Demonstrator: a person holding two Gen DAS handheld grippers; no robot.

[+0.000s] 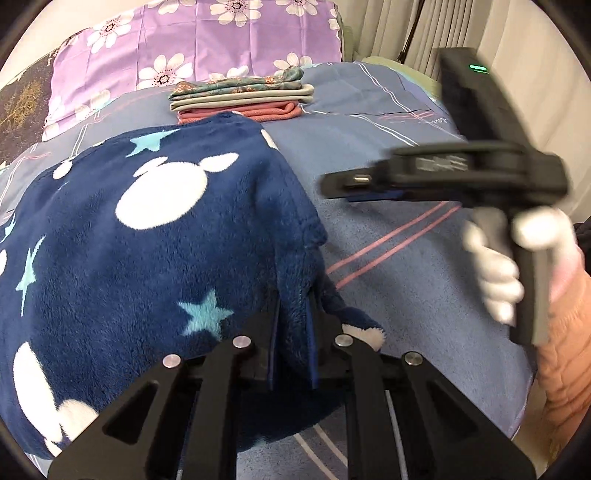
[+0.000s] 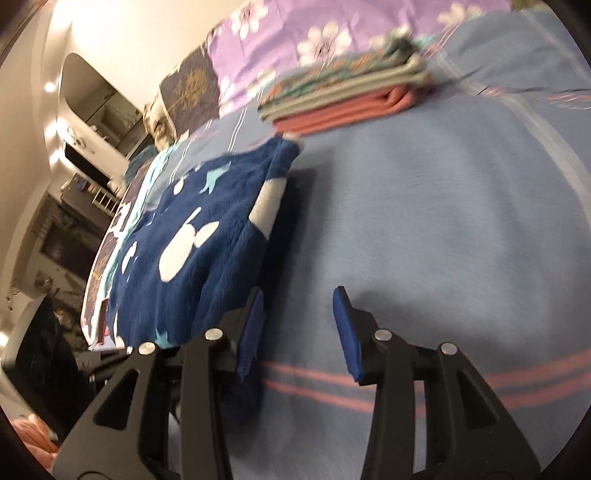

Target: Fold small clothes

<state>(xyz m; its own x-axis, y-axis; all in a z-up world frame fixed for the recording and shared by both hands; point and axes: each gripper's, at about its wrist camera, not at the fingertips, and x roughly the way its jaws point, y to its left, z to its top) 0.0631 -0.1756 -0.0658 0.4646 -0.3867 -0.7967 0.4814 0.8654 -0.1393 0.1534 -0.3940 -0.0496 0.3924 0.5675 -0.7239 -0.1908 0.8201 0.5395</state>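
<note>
A navy fleece garment point(image 1: 155, 236) with white blobs and pale blue stars lies bunched on the blue bedsheet point(image 1: 406, 266). My left gripper point(image 1: 293, 332) is shut on a fold at the garment's right edge, with fabric pinched between the blue pads. In the left wrist view my right gripper point(image 1: 332, 188) hovers over the sheet to the right of the garment, held by a white-gloved hand point(image 1: 495, 273). In its own view the right gripper point(image 2: 301, 325) is open over bare sheet, nothing between its fingers. The garment point(image 2: 192, 240) lies just beside its left finger point(image 2: 253, 325).
A stack of folded clothes point(image 1: 240, 99) point(image 2: 343, 92), floral over grey over pink, sits further up the bed. Behind it lies a purple flowered pillow point(image 1: 207, 40). Curtains point(image 1: 406, 26) hang at the far right. Room furniture point(image 2: 85, 122) shows off the bed's left side.
</note>
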